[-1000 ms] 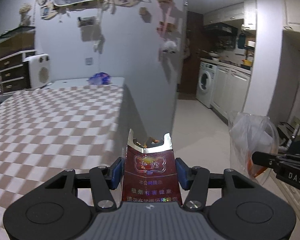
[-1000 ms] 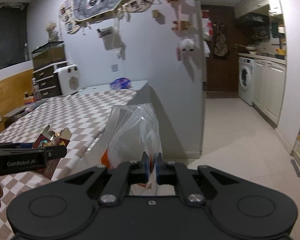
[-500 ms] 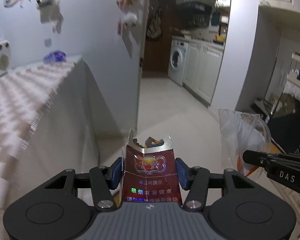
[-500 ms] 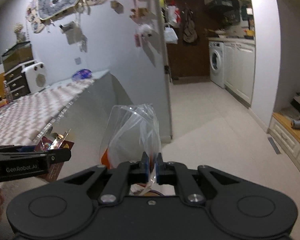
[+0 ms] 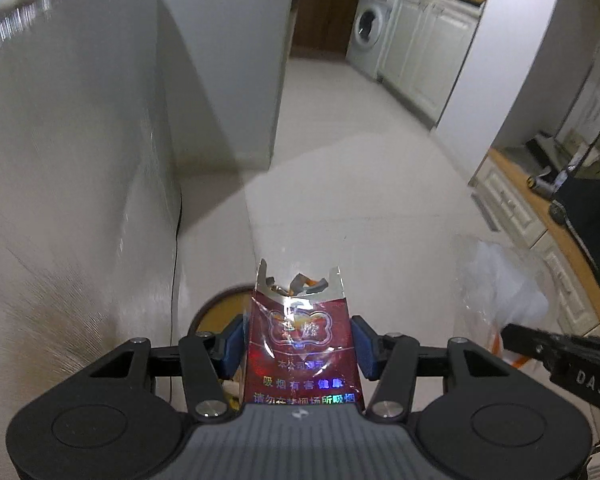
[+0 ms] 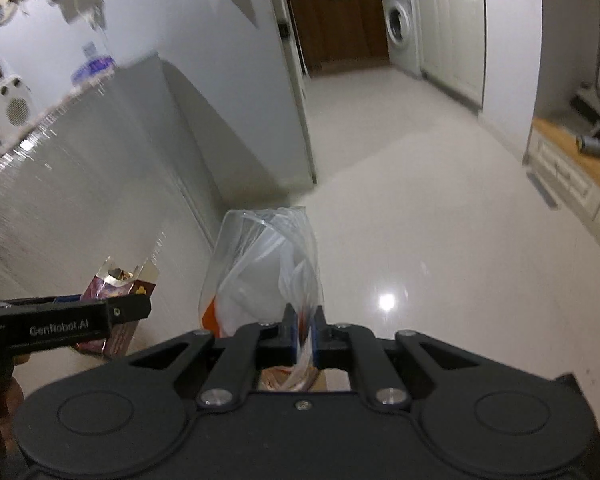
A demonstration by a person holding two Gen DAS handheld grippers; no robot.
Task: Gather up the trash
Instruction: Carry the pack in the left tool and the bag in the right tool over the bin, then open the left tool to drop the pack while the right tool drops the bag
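A dark red cigarette pack (image 5: 300,340) with a torn silver top stands between the blue pads of my left gripper (image 5: 298,346), which is shut on its sides. The same pack (image 6: 118,286) shows at the lower left of the right wrist view, behind the left gripper's black arm (image 6: 64,322). My right gripper (image 6: 305,330) is shut on the edge of a clear plastic bag (image 6: 264,268) with white and orange bits inside. In the left wrist view that bag (image 5: 496,292) hangs to the right of the pack. A round bin rim (image 5: 220,306) with a yellowish inside peeks out just below the pack.
A table draped in a pale cloth (image 5: 68,168) rises on the left. Glossy white floor (image 6: 412,208) stretches ahead to a washing machine (image 5: 370,36) and white cabinets (image 5: 424,64). A low wooden-topped cabinet (image 6: 576,168) runs along the right.
Both grippers have dropped from tabletop height toward the floor and tilted downward, each keeping its hold. The checked tabletop has left the view and a round bin rim has appeared under the pack.
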